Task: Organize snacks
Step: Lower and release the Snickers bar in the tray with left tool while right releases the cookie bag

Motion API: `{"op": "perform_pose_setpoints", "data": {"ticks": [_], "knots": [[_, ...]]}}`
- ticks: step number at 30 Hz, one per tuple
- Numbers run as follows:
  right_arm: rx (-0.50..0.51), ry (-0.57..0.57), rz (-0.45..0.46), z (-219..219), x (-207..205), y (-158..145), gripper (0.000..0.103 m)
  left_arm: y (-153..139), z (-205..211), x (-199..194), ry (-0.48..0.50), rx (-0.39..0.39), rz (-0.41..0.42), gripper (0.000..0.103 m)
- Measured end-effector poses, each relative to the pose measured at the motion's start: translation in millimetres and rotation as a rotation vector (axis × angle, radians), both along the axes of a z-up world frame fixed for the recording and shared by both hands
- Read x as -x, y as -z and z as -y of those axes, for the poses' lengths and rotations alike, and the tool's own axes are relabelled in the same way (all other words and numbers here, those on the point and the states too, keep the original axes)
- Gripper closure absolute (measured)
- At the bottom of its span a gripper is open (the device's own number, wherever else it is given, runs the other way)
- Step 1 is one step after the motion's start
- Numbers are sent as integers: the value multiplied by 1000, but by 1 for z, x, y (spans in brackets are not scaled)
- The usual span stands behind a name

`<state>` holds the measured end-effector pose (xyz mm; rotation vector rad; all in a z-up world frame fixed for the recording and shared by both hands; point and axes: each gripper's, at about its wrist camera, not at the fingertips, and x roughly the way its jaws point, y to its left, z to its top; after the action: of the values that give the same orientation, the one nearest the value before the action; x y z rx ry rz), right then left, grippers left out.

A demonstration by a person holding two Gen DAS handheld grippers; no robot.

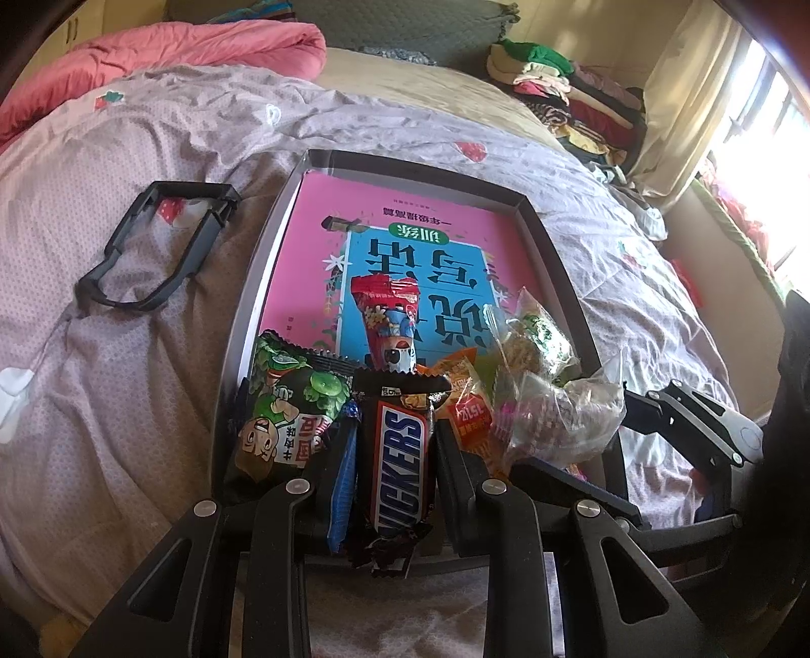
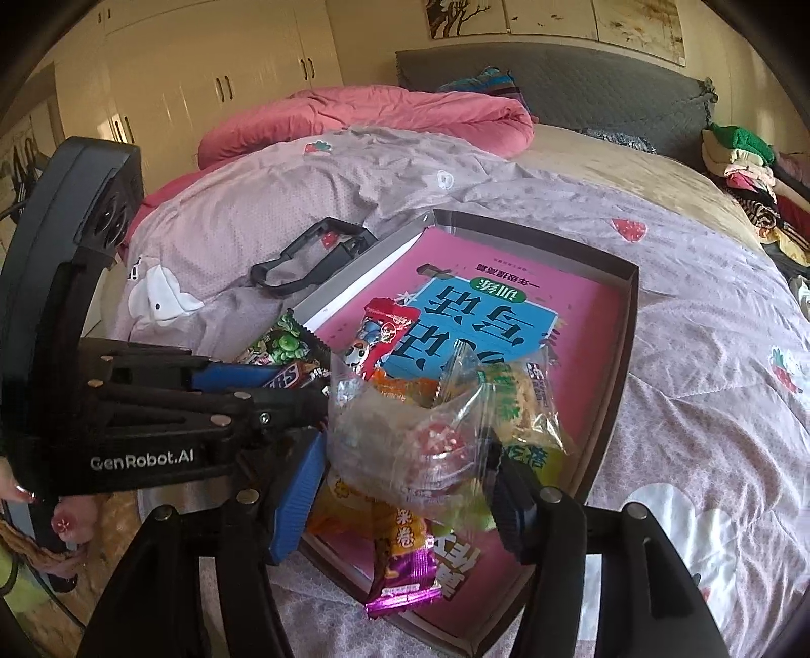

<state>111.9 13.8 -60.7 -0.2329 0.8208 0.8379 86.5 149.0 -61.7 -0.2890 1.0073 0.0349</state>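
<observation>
A shallow grey box (image 1: 549, 238) with a pink book inside lies on the bed; it also shows in the right wrist view (image 2: 630, 324). My left gripper (image 1: 392, 455) is shut on a Snickers bar (image 1: 400, 465) at the box's near end. A green snack pack (image 1: 283, 405) lies to its left and a red cone-shaped pack (image 1: 387, 316) beyond it. My right gripper (image 2: 405, 476) is shut on a clear plastic snack bag (image 2: 405, 445) over the box. Orange and purple packs (image 2: 402, 567) lie under it. The left gripper (image 2: 298, 384) shows in the right view too.
A black plastic frame (image 1: 157, 243) lies on the grey-pink quilt left of the box. A pink duvet (image 1: 202, 45) and grey headboard are at the back. Folded clothes (image 1: 572, 101) are stacked at the far right. A window is on the right.
</observation>
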Motion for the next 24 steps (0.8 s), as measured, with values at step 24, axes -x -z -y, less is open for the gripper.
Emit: {"op": "perform_pose_setpoints", "data": {"ticks": [24], "knots": [[-49,91,38,35,5,-16,32,-29,4,12,4,-3,83,36]]}}
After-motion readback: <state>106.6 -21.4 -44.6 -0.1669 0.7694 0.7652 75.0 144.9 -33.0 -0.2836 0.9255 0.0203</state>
